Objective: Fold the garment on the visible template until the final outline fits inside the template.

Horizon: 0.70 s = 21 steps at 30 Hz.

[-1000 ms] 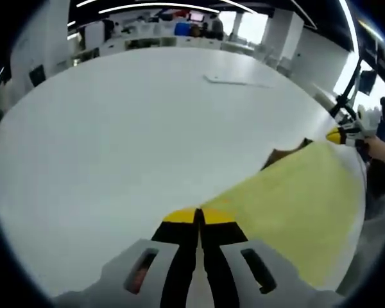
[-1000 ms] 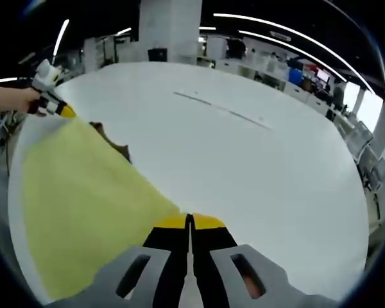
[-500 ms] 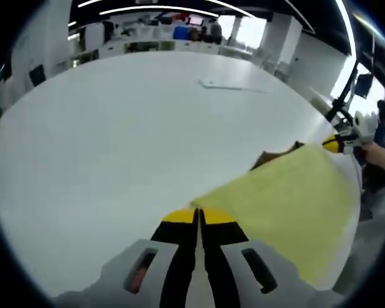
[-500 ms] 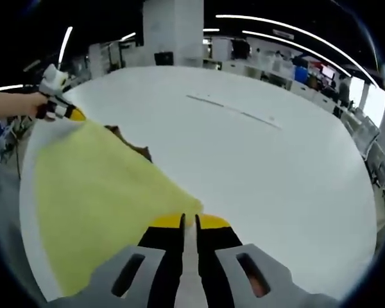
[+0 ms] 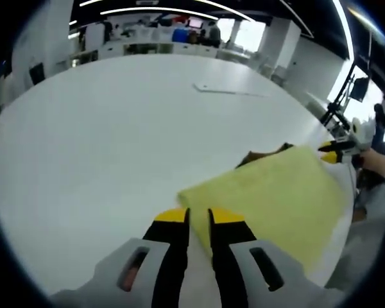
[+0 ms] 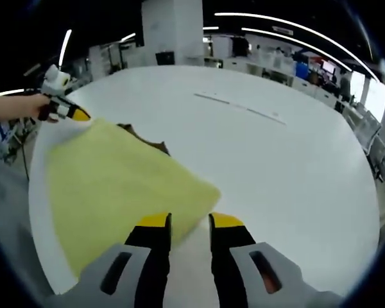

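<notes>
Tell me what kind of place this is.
Likely an open-plan office or lab: long ceiling light strips, rows of desks at the back, and a large white table holding a yellow garment.

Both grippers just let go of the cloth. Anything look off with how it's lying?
One thing: a brown piece pokes out from under the far edge of the yellow cloth, so that edge isn't clean. It shows in the right gripper view too. Otherwise the cloth lies flat on the white table, with both grippers open.
</notes>
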### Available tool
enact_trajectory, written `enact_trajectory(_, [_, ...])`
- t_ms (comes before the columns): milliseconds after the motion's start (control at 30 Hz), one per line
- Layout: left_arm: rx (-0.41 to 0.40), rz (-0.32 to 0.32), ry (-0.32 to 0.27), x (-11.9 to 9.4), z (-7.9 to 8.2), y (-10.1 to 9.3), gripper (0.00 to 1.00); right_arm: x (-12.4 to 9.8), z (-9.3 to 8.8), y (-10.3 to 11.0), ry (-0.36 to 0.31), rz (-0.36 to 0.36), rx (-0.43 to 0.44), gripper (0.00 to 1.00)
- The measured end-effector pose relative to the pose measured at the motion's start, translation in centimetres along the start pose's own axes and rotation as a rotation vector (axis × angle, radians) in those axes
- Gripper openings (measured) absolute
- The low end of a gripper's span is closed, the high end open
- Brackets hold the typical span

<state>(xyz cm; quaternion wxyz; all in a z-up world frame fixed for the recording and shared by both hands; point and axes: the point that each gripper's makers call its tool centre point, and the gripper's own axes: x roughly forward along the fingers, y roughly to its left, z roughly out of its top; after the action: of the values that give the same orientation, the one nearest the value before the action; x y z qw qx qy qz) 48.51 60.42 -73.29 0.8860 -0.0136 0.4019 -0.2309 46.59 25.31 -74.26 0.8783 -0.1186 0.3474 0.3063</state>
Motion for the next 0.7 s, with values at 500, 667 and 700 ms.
enact_trajectory(500, [-0.013,-0.045,-0.007,-3.6,-2.0,-2.9,0.24,-3.3,-0.2,3.7,-0.034,0.037,0.055,0.38])
enact_trajectory(667, [-0.026,-0.063,-0.015,-4.9,-2.7,-3.9,0.29,-4.8,-0.4,4.9,-0.05,0.045,0.091,0.44])
enact_trajectory(700, [-0.026,-0.068,-0.016,-5.3,-2.9,-4.2,0.3,-5.0,-0.4,5.1,-0.051,0.047,0.093,0.45])
